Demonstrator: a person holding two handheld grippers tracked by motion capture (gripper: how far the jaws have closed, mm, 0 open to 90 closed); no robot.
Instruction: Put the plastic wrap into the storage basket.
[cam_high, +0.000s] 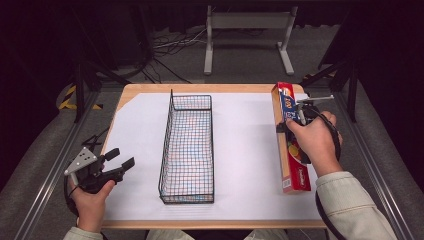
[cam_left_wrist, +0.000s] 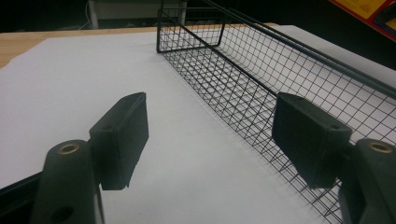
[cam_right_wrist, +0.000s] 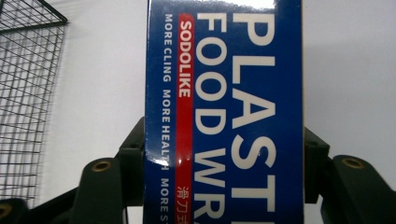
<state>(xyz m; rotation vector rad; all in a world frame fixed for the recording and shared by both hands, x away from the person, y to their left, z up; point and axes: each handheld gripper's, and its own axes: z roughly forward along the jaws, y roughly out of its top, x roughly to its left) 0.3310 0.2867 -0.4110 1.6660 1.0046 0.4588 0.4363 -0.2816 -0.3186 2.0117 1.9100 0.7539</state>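
From the high view: long box of food wrap (cam_high: 290, 145) at 3 o'clock on the table (cam_high: 150, 90), right gripper (cam_high: 295, 117) closed across it; basket (cam_high: 187, 150) at centre. Left gripper view: left gripper (cam_left_wrist: 210, 135) wide open, empty. Right gripper view: jaws pinching both long sides. Probably light, stiff, glossy; best gripped mid-length.

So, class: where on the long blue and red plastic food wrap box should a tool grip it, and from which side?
Grip the long blue and red plastic food wrap box across its narrow width, near mid-length, coming from above. It lies flat and long on the white table sheet; the right tool already straddles it so, jaws on both long sides.
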